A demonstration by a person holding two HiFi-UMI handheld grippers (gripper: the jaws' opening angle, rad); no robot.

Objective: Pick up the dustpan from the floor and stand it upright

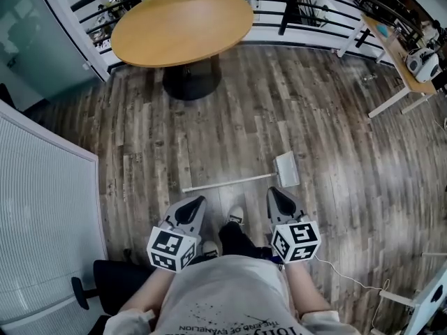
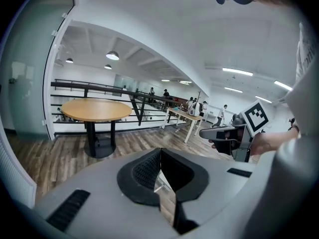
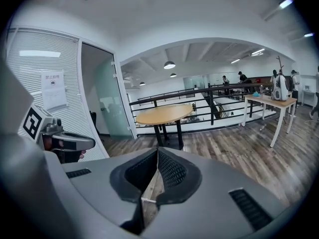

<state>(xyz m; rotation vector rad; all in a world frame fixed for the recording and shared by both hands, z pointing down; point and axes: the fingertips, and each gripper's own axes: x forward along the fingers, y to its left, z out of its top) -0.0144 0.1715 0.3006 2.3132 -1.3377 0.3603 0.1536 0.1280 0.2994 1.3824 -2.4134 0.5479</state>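
Note:
The dustpan lies flat on the wooden floor in the head view, its white pan (image 1: 287, 169) to the right and its long white handle (image 1: 230, 181) running left. Both grippers hover just short of it, nearer me. My left gripper (image 1: 200, 201) points at the handle's left part and my right gripper (image 1: 272, 192) at the pan's near edge. Neither touches it. In the left gripper view the left gripper (image 2: 160, 151) has its jaws together and empty. The right gripper (image 3: 158, 151) in its own view also has its jaws meeting with nothing held.
A round wooden table (image 1: 181, 23) on a black base stands ahead, with a black railing (image 1: 307, 9) behind it. A white-legged desk (image 1: 399, 58) is at the far right. A white slatted partition (image 1: 42, 208) and a chair base (image 1: 91, 285) are to my left. A cable (image 1: 349, 279) trails at right.

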